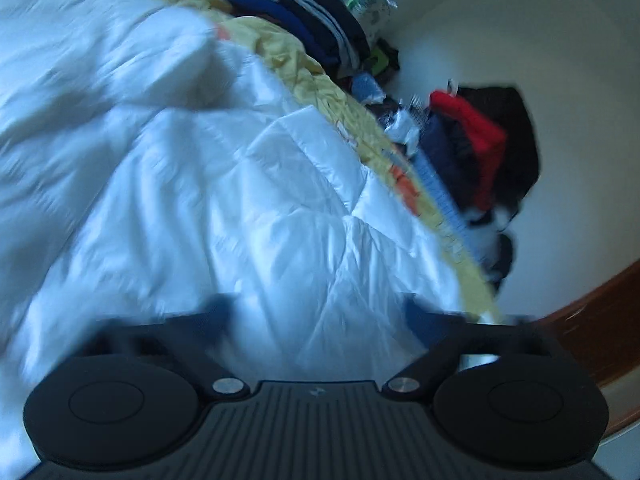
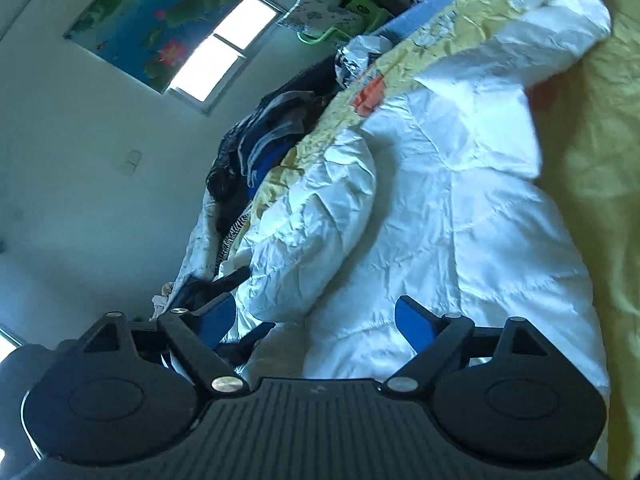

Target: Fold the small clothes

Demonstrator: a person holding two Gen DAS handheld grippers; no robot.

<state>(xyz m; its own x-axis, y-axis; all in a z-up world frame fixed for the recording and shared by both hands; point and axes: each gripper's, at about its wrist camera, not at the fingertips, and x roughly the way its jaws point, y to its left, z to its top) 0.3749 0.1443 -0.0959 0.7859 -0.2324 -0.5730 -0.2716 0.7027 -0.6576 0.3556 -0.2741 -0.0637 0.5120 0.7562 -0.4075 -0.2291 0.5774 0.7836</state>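
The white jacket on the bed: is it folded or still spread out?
Partly folded: the white jacket has one sleeve laid over its body.

one white padded jacket (image 2: 460, 208), one yellow sheet (image 2: 600, 140), two clothes piles (image 1: 304, 20)

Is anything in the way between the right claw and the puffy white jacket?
No, nothing visible is in the way. The right claw is open, and the white jacket lies right in front of it on the yellow sheet. The pile of dark clothes sits off to the side, beyond the jacket.
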